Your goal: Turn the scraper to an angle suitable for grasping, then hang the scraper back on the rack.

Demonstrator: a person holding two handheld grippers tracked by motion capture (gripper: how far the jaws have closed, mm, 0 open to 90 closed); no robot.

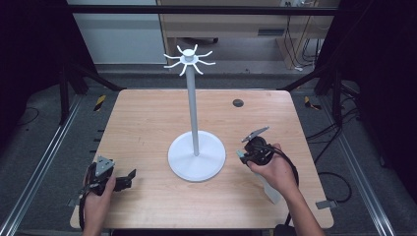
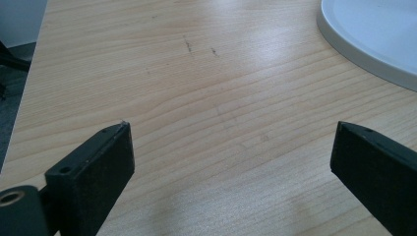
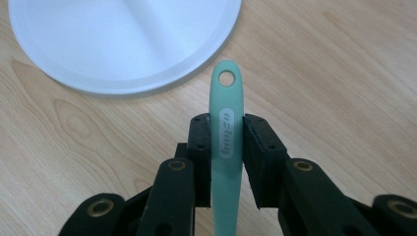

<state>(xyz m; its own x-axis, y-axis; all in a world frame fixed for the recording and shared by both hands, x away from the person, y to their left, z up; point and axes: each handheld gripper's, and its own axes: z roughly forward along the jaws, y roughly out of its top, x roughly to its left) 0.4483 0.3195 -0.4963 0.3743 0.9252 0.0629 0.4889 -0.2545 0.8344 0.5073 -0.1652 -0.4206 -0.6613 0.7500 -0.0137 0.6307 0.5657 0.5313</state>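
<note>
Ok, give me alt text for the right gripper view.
The right gripper clamps a mint-green handle with a hanging hole at its tip, above a wooden table. The white round base of a stand lies just beyond.

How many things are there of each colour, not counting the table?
White: 1, the hook stand
Mint green: 1, the utensil handle in the right gripper
Black: 2, that gripper and the left gripper
Total: 4
</note>
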